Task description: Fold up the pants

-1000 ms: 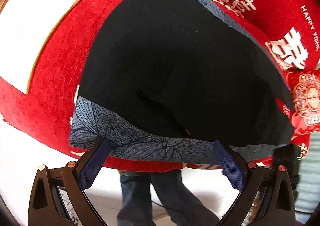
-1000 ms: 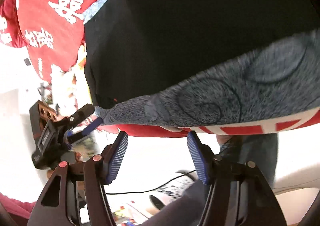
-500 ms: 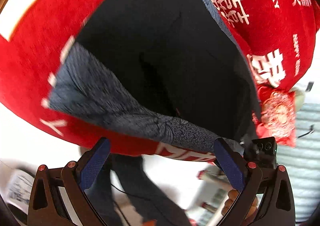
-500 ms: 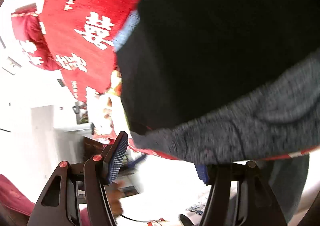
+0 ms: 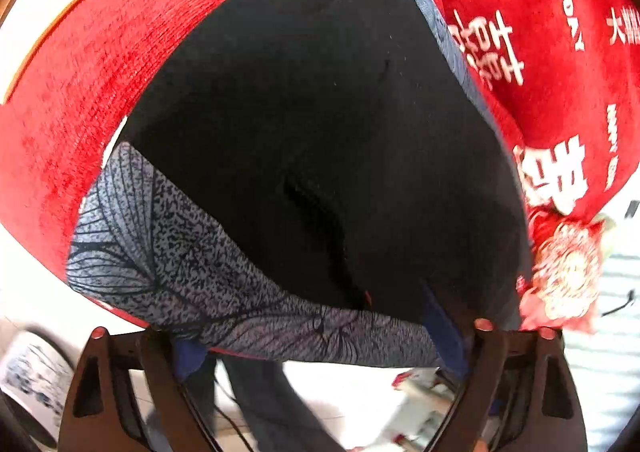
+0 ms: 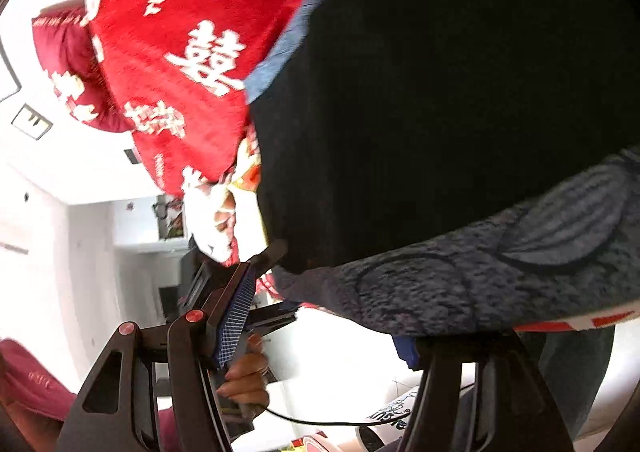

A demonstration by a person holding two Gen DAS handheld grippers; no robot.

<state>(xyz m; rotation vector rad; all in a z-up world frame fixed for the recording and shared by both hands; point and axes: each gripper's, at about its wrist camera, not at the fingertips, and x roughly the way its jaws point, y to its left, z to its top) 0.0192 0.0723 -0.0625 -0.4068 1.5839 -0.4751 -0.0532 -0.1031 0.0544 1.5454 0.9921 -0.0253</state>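
Loose hold on the waistband (image 5: 168, 252).
Left claw (image 5: 312, 328), just closing, straddles it unclamped; right claw (image 6: 328, 308) gapes, one finger beneath, so the pants (image 5: 320, 111) could lift crooked.

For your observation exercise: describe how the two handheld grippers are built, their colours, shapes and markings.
Both match. The left gripper and right gripper have black angular fingers with triangular cut-outs, small red round caps on the joints, and blue ribbed pads on the inner faces. A thin black cable runs below the right gripper.
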